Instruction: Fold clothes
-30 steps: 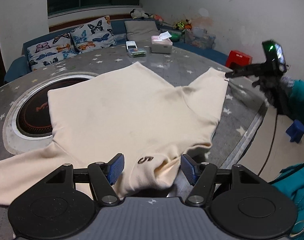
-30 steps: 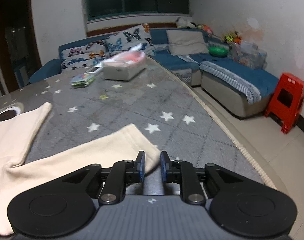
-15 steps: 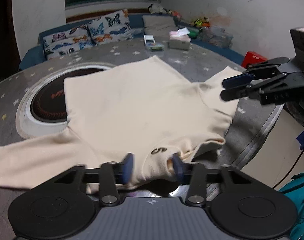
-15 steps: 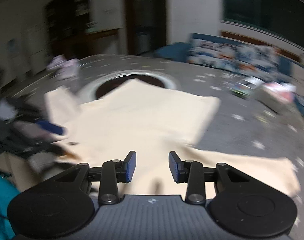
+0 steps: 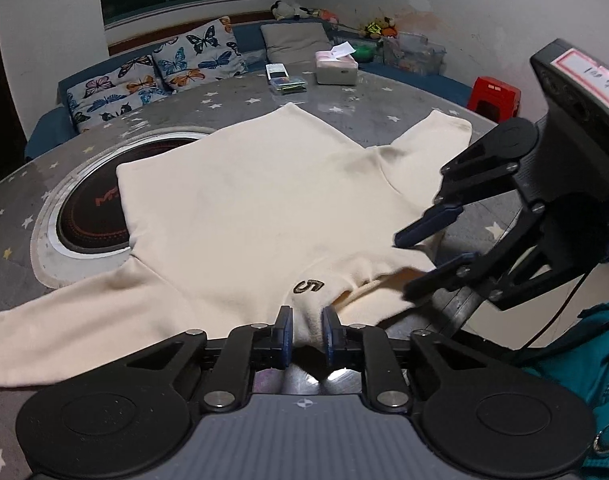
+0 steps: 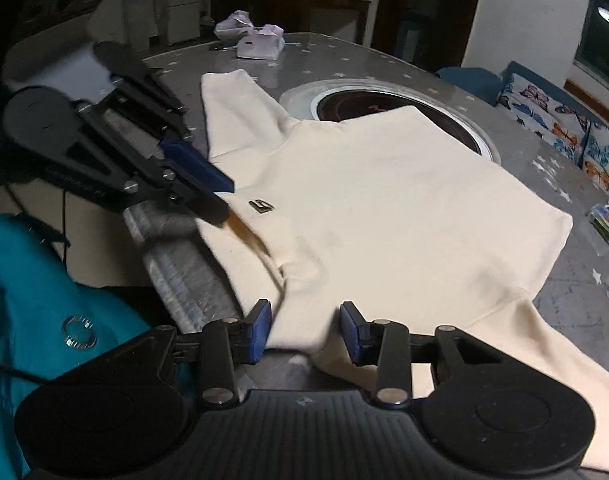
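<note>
I have the cream sweater (image 5: 256, 200) spread flat on the round desk (image 5: 368, 120), collar toward me and hem on the far side, so that the first fold can start from the neck edge. My left tool (image 5: 304, 330) sits at the near rim of the desk. Its jaws have just been closing, and now the pads pinch a fold of the collar just in front of the small "5" mark (image 5: 309, 286). I think I hold it here to keep the garment from sliding while the other side is taken.

My right tool (image 6: 304, 330) comes in from the right side of the left one. Its jaws stand apart, with the shoulder cloth lying between them, but the pads do not press on it yet. The two tools are near each other along the same edge, which suits lifting the collar line evenly. One sleeve stretches out to the left of the left tool, the other to the far right.
</note>
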Demonstrator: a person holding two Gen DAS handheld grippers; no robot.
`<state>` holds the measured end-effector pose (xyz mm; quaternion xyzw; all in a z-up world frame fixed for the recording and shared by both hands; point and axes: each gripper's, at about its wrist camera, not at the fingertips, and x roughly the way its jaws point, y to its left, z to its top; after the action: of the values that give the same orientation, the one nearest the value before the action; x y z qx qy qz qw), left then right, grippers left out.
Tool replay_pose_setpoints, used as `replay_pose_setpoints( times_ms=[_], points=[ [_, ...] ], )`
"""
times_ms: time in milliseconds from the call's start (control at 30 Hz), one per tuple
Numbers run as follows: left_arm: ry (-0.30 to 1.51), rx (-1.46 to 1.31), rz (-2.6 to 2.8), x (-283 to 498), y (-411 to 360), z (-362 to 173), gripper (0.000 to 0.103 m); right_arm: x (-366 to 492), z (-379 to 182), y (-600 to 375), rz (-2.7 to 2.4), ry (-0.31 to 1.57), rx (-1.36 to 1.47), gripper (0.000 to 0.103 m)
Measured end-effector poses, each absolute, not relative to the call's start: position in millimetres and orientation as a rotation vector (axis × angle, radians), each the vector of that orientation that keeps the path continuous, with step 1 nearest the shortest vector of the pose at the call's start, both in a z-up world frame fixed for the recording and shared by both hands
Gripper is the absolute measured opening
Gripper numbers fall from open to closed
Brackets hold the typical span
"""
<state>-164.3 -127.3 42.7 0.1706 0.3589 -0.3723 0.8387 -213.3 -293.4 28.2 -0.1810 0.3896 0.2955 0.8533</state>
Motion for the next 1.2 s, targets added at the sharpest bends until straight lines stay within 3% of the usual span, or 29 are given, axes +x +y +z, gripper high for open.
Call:
replay_pose_setpoints(
  times_ms=[167, 267, 333, 400, 433, 500, 567, 800, 933, 1067, 1200],
  points=[
    [0.688, 0.349, -0.799, -163, -127, 57, 0.019, -214, 42, -296, 0.613, 0.779, -0.368, 0.037],
    [0.669, 0.392, -0.833, -165, -135, 54, 0.030, -211, 43, -294, 0.625, 0.776, -0.361, 0.036],
    [0.675, 0.429, -0.849, -167, -142, 47, 0.031, -210, 38, -290, 0.638, 0.795, -0.376, 0.030],
    [0.685, 0.456, -0.862, -168, -146, 40, 0.031, -210, 32, -286, 0.644, 0.806, -0.390, 0.018],
    [0.685, 0.466, -0.855, -167, -147, 37, 0.030, -211, 32, -286, 0.638, 0.800, -0.395, 0.014],
    [0.682, 0.467, -0.839, -166, -147, 34, 0.011, -212, 37, -290, 0.619, 0.780, -0.376, 0.004],
    [0.672, 0.435, -0.828, -163, -142, 37, 0.009, -212, 44, -296, 0.596, 0.756, -0.349, 0.002],
    [0.689, 0.413, -0.869, -163, -132, 34, 0.008, -216, 38, -301, 0.625, 0.796, -0.325, 0.002],
    [0.701, 0.430, -0.890, -164, -134, 33, 0.013, -219, 33, -299, 0.644, 0.812, -0.328, 0.005],
    [0.652, 0.389, -0.888, -158, -130, 51, 0.026, -220, 47, -314, 0.627, 0.788, -0.263, 0.012],
    [0.622, 0.329, -0.862, -144, -139, 58, 0.026, -214, 54, -339, 0.522, 0.756, -0.198, 0.016]
  ],
)
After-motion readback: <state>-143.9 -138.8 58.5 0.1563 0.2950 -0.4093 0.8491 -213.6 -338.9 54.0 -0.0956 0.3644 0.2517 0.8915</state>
